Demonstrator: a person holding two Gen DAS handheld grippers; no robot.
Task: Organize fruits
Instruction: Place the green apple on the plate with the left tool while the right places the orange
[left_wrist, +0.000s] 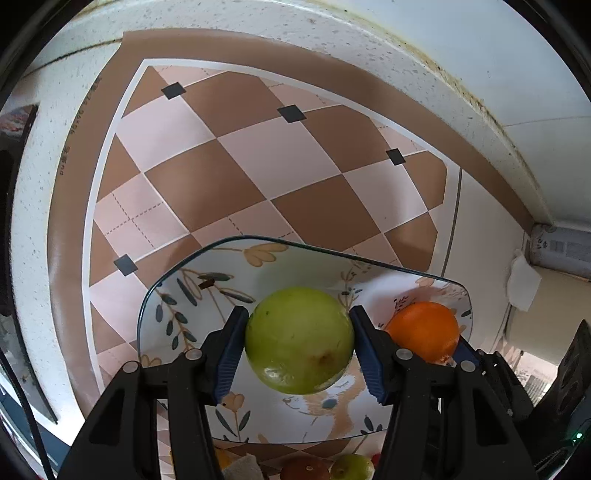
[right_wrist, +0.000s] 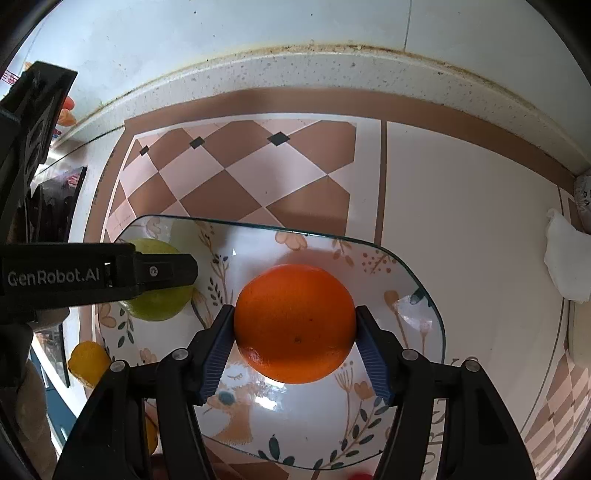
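A floral plate (left_wrist: 207, 273) (right_wrist: 391, 266) lies on a checkered mat. My left gripper (left_wrist: 298, 341) is shut on a green apple (left_wrist: 298, 339), held over the plate's middle. My right gripper (right_wrist: 295, 325) is shut on an orange (right_wrist: 294, 323), held over the plate. The orange (left_wrist: 424, 334) shows to the right of the apple in the left wrist view. The apple (right_wrist: 159, 306) shows at the plate's left in the right wrist view, partly hidden by the left gripper's arm.
A brown and pink checkered mat (left_wrist: 258, 166) covers the speckled counter (left_wrist: 258, 22). More fruit lies near the plate's front edge: a small green one (left_wrist: 351, 467), a brown one (left_wrist: 304, 469) and a yellow one (right_wrist: 86, 363). A white tissue (right_wrist: 567, 258) lies at the right.
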